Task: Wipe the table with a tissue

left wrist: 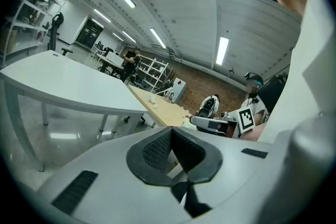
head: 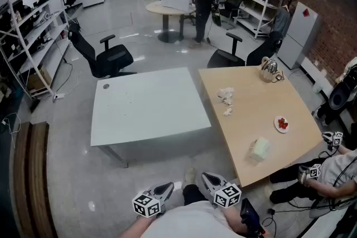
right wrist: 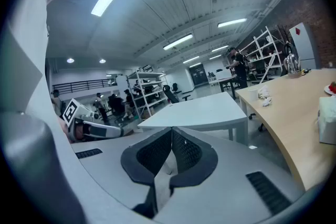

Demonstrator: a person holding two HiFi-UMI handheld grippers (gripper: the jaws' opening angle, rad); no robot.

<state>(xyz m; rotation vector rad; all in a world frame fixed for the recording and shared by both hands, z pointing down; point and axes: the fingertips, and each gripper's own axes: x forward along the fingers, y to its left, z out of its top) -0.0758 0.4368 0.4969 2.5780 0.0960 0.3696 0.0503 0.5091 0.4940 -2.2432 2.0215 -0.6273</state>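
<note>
- Task status: wiping not started. Neither unit holds a tissue.
- Left hand-held gripper (left wrist: 171, 136): jaws together, nothing between them, held close to the person's body and short of the wooden bench (head: 251, 120).
- Right hand-held gripper (right wrist: 171, 136): jaws together, empty, likewise clear of the bench.
- Tissue supply: tissue box (head: 259, 149) near the front edge. The white lumps (head: 226, 95) farther back are probably crumpled tissues, but are too small to confirm.
- Remaining: open the jaws, take a tissue, wipe the surface.

a black office chair (head: 109, 58) stands near metal shelves (head: 30, 25), a person (head: 203, 8) farther back.
</note>
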